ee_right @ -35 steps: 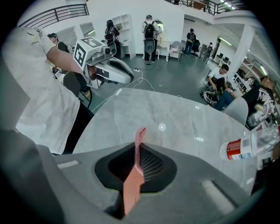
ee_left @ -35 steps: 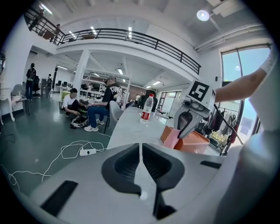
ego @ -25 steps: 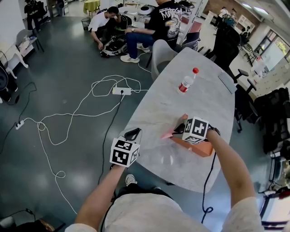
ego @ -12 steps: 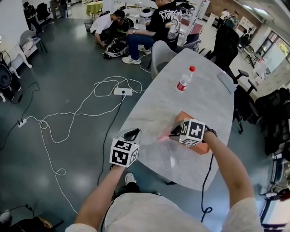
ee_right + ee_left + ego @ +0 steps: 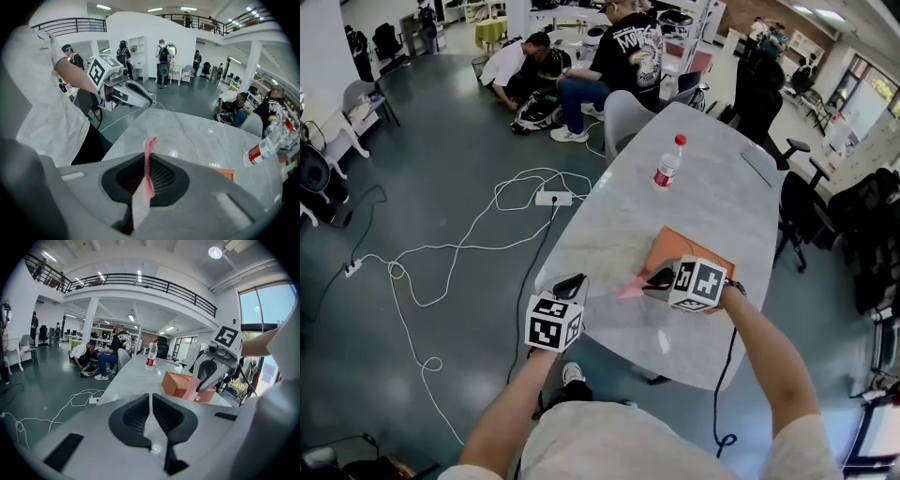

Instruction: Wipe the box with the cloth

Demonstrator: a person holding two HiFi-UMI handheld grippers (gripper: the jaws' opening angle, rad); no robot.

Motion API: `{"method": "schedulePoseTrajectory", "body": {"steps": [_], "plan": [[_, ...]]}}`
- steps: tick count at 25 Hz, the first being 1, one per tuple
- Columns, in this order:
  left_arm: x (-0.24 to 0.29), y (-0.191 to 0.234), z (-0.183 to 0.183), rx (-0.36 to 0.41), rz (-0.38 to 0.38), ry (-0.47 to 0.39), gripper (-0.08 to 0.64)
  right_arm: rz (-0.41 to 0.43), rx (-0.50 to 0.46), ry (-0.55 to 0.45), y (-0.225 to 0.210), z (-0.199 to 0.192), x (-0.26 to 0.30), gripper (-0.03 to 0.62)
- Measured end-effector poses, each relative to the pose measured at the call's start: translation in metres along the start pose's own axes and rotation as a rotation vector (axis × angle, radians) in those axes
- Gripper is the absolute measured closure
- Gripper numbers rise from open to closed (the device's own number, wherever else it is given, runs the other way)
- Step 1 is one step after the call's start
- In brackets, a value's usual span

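In the head view, the box (image 5: 696, 251) is lying flat on the table (image 5: 609, 220). The right gripper (image 5: 659, 279) is hovering at the box's near edge and covering part of it. It is clenching the cloth (image 5: 630, 288), which is sticking out to the left of the box over the tabletop. The left gripper (image 5: 572, 282) is hanging well left of the box, at the table's edge. A bottle (image 5: 666, 170) is standing beyond the box, and a chair (image 5: 623, 117) is sitting farther beyond. A white cable (image 5: 469, 239) is trailing over the floor far left of the box.

In the left gripper view, the left gripper (image 5: 151, 397) is holding its jaws pressed together, empty. Ahead, the right gripper (image 5: 213, 373) is covering the box's (image 5: 176, 383) right side, with the cloth (image 5: 192, 390) hanging against it.

In the right gripper view, the jaws are pinching the cloth (image 5: 147, 171), which is standing up between them. One box corner (image 5: 226, 174) is peeking out to the right.
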State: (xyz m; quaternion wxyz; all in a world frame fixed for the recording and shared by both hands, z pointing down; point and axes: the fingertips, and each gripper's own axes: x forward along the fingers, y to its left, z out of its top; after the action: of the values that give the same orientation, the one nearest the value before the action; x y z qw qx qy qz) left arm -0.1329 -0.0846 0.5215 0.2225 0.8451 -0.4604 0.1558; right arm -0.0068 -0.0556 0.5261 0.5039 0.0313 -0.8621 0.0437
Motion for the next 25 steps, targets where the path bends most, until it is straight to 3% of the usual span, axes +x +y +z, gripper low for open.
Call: {"method": "schedulePoseTrajectory", "body": {"steps": [4,10,25], "plan": [[0.007,-0.018,0.0,0.016,-0.012,0.007,0.534,-0.057,0.054,-0.097,0.009,-0.01,-0.018,0.577],[0.019,-0.051,0.003,0.045,-0.05,0.016,0.534,-0.197,0.24,-0.268,0.017,-0.04,-0.052,0.577],[0.048,-0.139,0.03,0.144,-0.143,0.008,0.534,-0.638,0.607,-0.526,0.04,-0.152,-0.168,0.577]]}}
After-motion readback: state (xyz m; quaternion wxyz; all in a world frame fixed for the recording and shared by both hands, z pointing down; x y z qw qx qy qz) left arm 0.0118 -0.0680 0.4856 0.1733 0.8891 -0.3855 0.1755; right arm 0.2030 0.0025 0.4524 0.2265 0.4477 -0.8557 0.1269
